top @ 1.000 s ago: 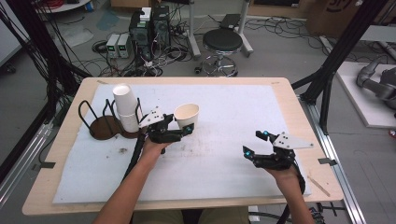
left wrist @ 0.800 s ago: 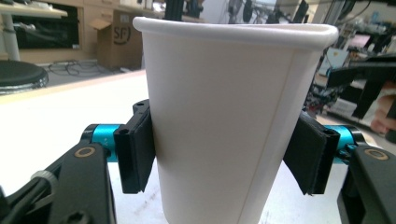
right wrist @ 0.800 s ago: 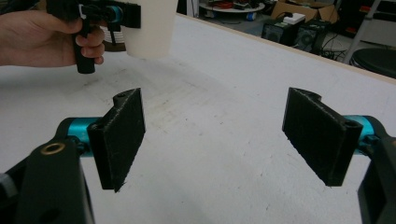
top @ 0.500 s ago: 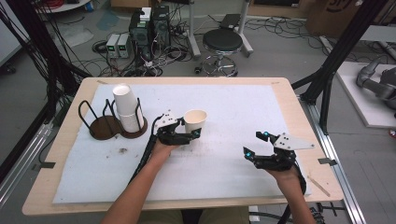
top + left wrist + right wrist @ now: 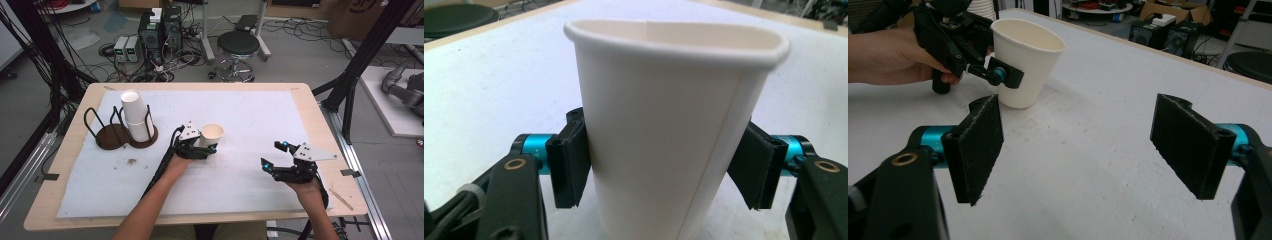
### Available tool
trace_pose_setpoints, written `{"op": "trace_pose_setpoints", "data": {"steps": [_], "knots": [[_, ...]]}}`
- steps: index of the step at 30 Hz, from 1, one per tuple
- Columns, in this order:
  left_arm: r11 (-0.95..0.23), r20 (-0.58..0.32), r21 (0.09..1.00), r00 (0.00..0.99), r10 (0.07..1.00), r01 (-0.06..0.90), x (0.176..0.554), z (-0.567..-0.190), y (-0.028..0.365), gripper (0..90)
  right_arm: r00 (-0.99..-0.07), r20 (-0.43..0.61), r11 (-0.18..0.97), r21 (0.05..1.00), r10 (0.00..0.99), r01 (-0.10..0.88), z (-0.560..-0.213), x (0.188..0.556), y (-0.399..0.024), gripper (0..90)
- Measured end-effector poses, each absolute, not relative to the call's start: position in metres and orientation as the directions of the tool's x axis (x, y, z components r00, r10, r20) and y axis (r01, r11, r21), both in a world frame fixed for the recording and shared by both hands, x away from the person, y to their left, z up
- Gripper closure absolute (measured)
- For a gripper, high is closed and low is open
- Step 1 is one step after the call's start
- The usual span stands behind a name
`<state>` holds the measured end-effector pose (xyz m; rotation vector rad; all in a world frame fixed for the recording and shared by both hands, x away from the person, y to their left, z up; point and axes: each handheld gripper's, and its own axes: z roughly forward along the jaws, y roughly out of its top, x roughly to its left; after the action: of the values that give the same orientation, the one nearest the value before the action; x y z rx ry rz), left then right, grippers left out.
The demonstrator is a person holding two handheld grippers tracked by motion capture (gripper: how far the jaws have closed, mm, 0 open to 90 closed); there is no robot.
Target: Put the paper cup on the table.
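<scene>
Paper cup (image 5: 664, 135), unmarked, sits squeezed between my left fingers (image 5: 569, 165) with its base cut off below, while my right fingers (image 5: 975, 145) gape wide over the surface (image 5: 1108, 150).

Paper cup (image 5: 212, 136) mid-table on the mat (image 5: 250, 180), cup stack (image 5: 136, 116) (in its holder (image 5: 112, 136)) well to its left

White paper cup (image 5: 212, 135), black-and-cyan tools, white mat (image 5: 250, 110), brown rack (image 5: 112, 137).
</scene>
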<state>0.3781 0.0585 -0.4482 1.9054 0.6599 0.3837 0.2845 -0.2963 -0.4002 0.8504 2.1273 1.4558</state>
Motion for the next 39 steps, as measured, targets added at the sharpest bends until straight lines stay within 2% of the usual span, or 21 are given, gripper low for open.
{"op": "trace_pose_setpoints", "data": {"steps": [5, 14, 21, 26, 31, 39], "knots": [[-0.353, -0.003, 0.896, 0.800, 0.601, 0.269, 0.372, -0.447, 0.063, 33.3, -0.726, -0.003, 0.266, 0.931, 0.688, 0.248, -0.400, 0.283, -0.295, 21.6], [-0.328, -0.031, 0.901, 0.796, 0.604, 0.284, 0.369, -0.451, 0.070, 32.7, -0.729, -0.004, 0.268, 0.931, 0.684, 0.246, -0.400, 0.283, -0.293, 21.6], [-0.322, -0.038, 0.901, 0.793, 0.609, 0.290, 0.368, -0.452, 0.070, 27.7, -0.727, -0.007, 0.267, 0.932, 0.686, 0.243, -0.400, 0.283, -0.295, 21.7], [-0.271, -0.089, 0.909, 0.784, 0.614, 0.316, 0.364, -0.451, 0.075, 18.3, -0.729, 0.002, 0.266, 0.930, 0.684, 0.253, -0.401, 0.284, -0.295, 21.7], [-0.260, -0.097, 0.912, 0.784, 0.613, 0.317, 0.356, -0.449, 0.085, 17.6, -0.729, -0.003, 0.273, 0.928, 0.684, 0.253, -0.403, 0.284, -0.295, 21.7], [-0.132, -0.145, 0.953, 0.789, 0.597, 0.274, 0.334, -0.437, 0.118, 17.2, -0.717, 0.004, 0.273, 0.923, 0.697, 0.271, -0.405, 0.285, -0.298, 21.6]]}}
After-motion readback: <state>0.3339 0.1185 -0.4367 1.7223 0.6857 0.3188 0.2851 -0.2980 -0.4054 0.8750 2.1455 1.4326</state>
